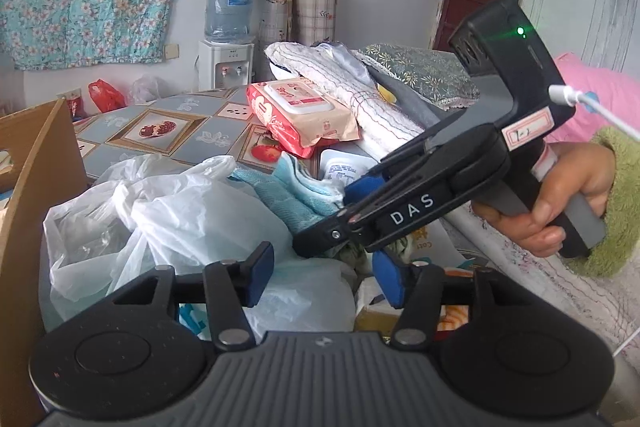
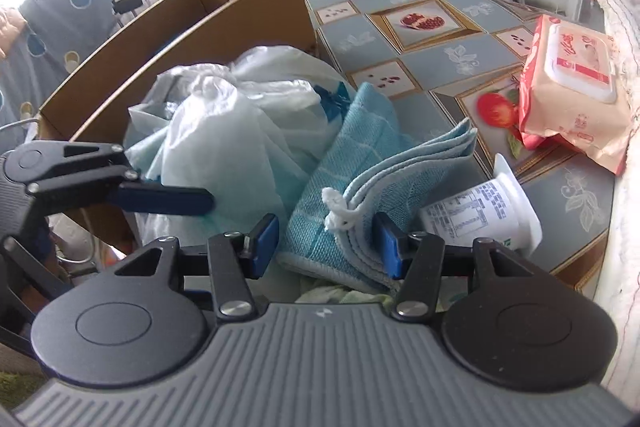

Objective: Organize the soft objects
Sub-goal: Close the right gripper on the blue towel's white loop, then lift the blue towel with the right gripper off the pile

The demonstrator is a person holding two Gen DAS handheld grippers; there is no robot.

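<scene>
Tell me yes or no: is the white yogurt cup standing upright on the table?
No. In the right wrist view the yogurt cup lies tipped on its side on the table, beside the folded blue towel.

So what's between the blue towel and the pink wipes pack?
In the right wrist view, a white cup lies tipped over on the table, between the towel and the wipes.

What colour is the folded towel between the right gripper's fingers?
Light blue with a woven check, white loop at its corner; the folded towel shows best in the right wrist view.
</scene>
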